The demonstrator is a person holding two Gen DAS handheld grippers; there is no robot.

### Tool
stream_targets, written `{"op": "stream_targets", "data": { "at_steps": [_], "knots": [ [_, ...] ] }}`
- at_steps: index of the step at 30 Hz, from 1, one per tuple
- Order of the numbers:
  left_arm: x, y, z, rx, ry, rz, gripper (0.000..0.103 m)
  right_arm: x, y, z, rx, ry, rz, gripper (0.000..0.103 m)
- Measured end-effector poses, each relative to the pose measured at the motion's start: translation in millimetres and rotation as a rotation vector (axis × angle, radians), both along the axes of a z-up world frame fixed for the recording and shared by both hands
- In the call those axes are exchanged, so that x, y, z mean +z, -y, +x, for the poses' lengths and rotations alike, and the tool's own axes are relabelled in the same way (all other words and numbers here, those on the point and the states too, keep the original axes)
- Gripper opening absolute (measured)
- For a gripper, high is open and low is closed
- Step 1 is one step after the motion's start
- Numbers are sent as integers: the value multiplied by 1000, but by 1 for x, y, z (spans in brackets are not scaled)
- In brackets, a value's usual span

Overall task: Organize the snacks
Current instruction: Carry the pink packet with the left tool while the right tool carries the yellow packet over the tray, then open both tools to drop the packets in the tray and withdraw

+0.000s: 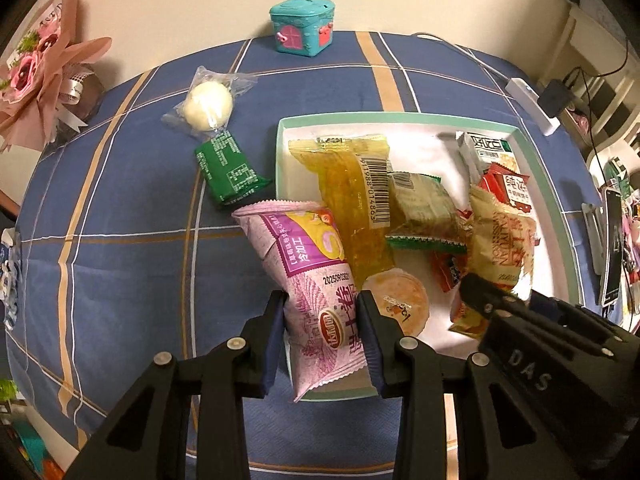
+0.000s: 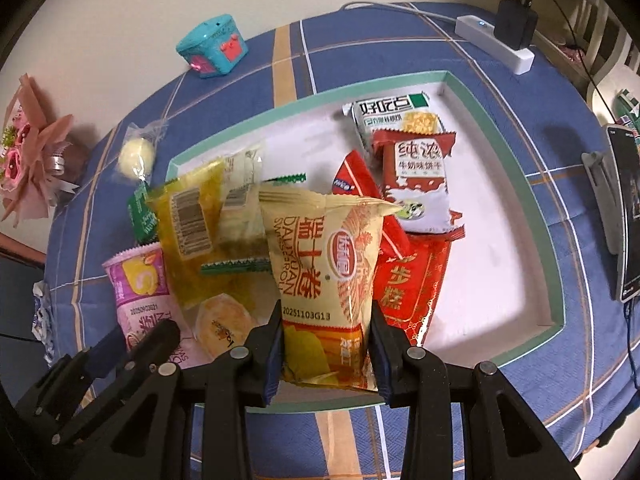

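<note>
Landmark: the mint-rimmed tray (image 1: pixel 400 119) on the checked cloth; every place below is given from it.
Left gripper (image 1: pixel 322 338): you have it clenched on the purple snack pack (image 1: pixel 308 264), low on the pack, which leans over the tray's near left rim.
Right gripper (image 2: pixel 325 346): clamped on the cream-yellow swiss-roll pack (image 2: pixel 324 264), held over the tray's near edge.
Handling: both packs look light, puffy and slick; they crumple where pinched, and the cake inside is probably soft, so hold by the body near a sealed end and don't squeeze harder.
Still outside the tray: the round white bun in clear wrap (image 1: pixel 208 105) and the green pack (image 1: pixel 230 172), just off its left side.
Left view only: the green pack whole, with its printed back showing.
Right view only: the red pack (image 2: pixel 404 280) under your yellow one, the tray's bare right half, and the phone (image 2: pixel 626 216) beyond its right rim.
</note>
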State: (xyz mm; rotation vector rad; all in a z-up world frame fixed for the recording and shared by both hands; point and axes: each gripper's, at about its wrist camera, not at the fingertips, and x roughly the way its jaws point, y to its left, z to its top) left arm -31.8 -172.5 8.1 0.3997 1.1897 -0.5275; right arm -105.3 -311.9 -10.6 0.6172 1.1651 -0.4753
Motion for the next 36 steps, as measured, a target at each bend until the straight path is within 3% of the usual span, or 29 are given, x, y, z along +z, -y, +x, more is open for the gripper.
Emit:
{"op": "stream_targets", "data": {
  "at_steps": [10, 20, 23, 29, 36],
  "knots": [
    [-19, 3, 4, -6, -115, -27, 38, -11, 4, 1, -15, -37, 11, 40],
    [-33, 7, 6, -12, -113, 22, 38, -24, 5, 6, -5, -59, 23, 40],
    [-35, 7, 7, -11, -117, 23, 40, -25, 7, 8, -2, -61, 17, 43],
    [-43, 3, 11, 5, -152, 27, 49, -27, -1, 15, 14, -66, 7, 58],
    [-33, 7, 11, -3, -141, 20, 54, -22, -8, 21, 17, -60, -2, 59]
  ]
}}
